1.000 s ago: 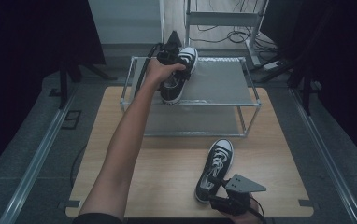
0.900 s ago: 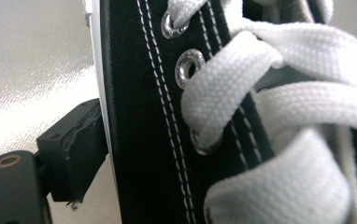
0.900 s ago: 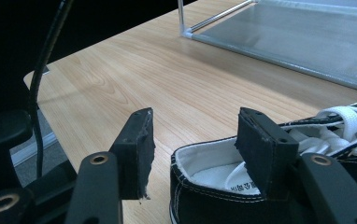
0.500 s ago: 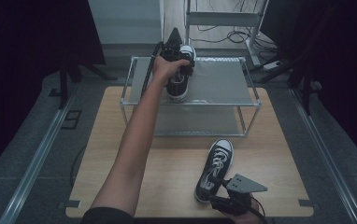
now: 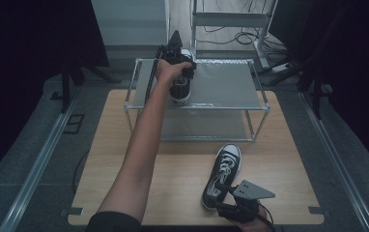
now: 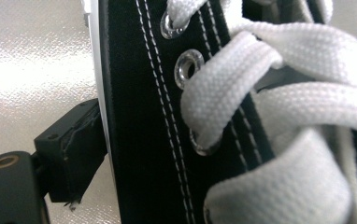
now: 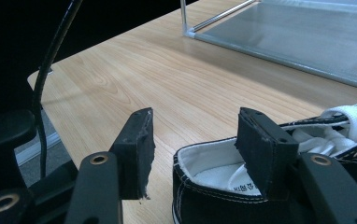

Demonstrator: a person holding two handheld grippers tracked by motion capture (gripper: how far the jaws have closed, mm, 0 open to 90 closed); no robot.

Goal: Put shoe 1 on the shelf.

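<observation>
At the near edge of the light wooden counter [image 5: 124,193], toward its right corner, the right tool [image 7: 193,154] sits low at the heel of a black canvas sneaker with white laces and a white rubber toe cap [image 5: 222,175]. Its two black jaws stand apart, one outside the heel collar and the other over the white-lined opening; neither pad presses on the shoe, so the tool is open with the heel rim between the jaws. A grey three-cornered plate rides on top of it. This sneaker lies flat on the counter, toe pointing away from the person, just in front of the rack.

Farther back, a two-shelf rack of silver metal tubing with grey mesh panels [image 5: 240,89] stands across the far half of the counter. The person's bare left forearm reaches from the near left edge up to the top shelf, where the left hand [image 5: 169,71] holds the left tool [image 6: 81,149]. A second black canvas sneaker with white laces [image 5: 180,82] rests on the left part of that top shelf, toe toward the shelf's front edge. In the left gripper view one black pad lies against the white sole strip along the shoe's side, with the black canvas, silver eyelets and white laces close before the camera. These jaws have just been opening, with the shoe's side between them; the second pad is hidden, so I cannot tell whether the grip still holds.
</observation>
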